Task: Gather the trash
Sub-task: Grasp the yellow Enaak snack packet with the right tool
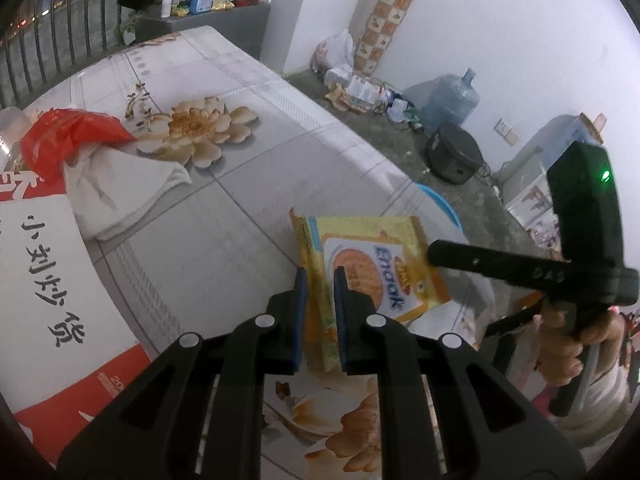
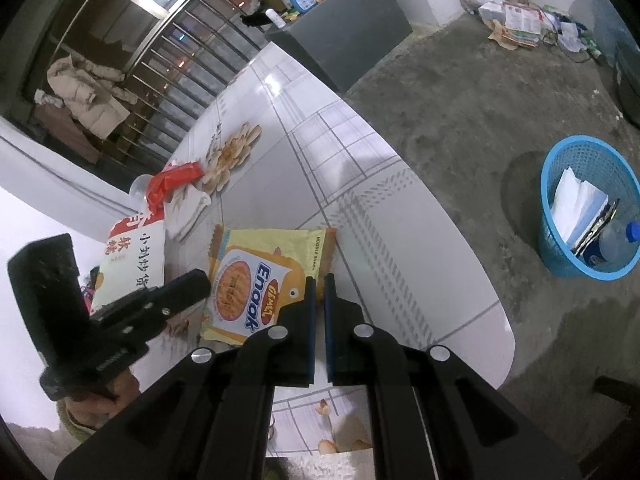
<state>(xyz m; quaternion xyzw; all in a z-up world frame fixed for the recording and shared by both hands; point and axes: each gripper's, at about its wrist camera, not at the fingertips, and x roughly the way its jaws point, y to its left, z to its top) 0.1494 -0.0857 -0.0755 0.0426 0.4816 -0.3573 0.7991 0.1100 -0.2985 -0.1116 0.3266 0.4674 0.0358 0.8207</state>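
Observation:
A yellow Enaak noodle snack packet [image 1: 372, 264] is held above the flowered table. My left gripper [image 1: 320, 276] is shut on the packet's left edge. My right gripper [image 2: 319, 280] is shut on the opposite edge of the same packet [image 2: 256, 280]. A red wrapper [image 1: 68, 136] lies on white crumpled cloth [image 1: 120, 188] at the table's far left. A red and white snack bag [image 1: 44, 280] lies at the left. The blue trash basket [image 2: 584, 208] stands on the floor to the right of the table, with paper and a bottle inside.
The white flowered table [image 2: 360, 168] has a rounded edge at right. Beyond it is grey concrete floor, a grey cabinet [image 2: 344, 36] with bottles, a water jug [image 1: 452, 100] and scattered litter by the wall. A railing runs along the far left.

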